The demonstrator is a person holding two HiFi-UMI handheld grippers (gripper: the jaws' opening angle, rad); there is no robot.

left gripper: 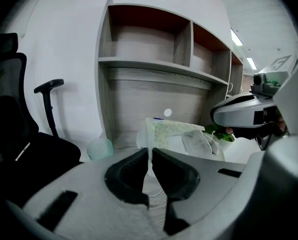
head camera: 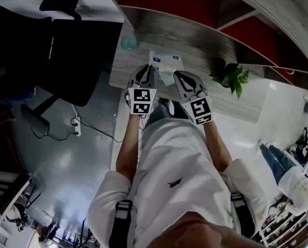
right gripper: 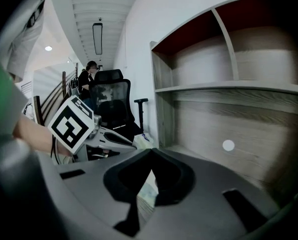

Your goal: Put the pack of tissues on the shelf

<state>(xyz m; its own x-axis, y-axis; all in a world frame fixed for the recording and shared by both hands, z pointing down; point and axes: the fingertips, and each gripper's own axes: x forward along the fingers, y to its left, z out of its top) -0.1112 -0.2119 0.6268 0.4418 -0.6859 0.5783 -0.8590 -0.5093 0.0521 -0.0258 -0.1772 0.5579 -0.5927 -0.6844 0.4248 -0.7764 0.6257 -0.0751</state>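
The pack of tissues (head camera: 165,64) is a white and pale green soft pack, held just over the grey wooden desk (head camera: 143,35) below the shelf (head camera: 174,1) with red-backed compartments. My left gripper (head camera: 145,76) is at its near left edge, shut on a thin flap of the wrapper (left gripper: 149,156), with the pack (left gripper: 174,133) standing beyond the jaws. My right gripper (head camera: 177,77) is at the near right corner. Its jaws meet at the tips, and a strip of the pack (right gripper: 149,193) shows between them lower down. The shelf (left gripper: 149,41) stands straight ahead.
A teal cup (head camera: 129,42) stands on the desk left of the pack. A small green plant (head camera: 230,77) sits on the desk to the right. A black office chair (head camera: 66,50) is beside the desk's left end, and a power strip (head camera: 77,126) lies on the floor.
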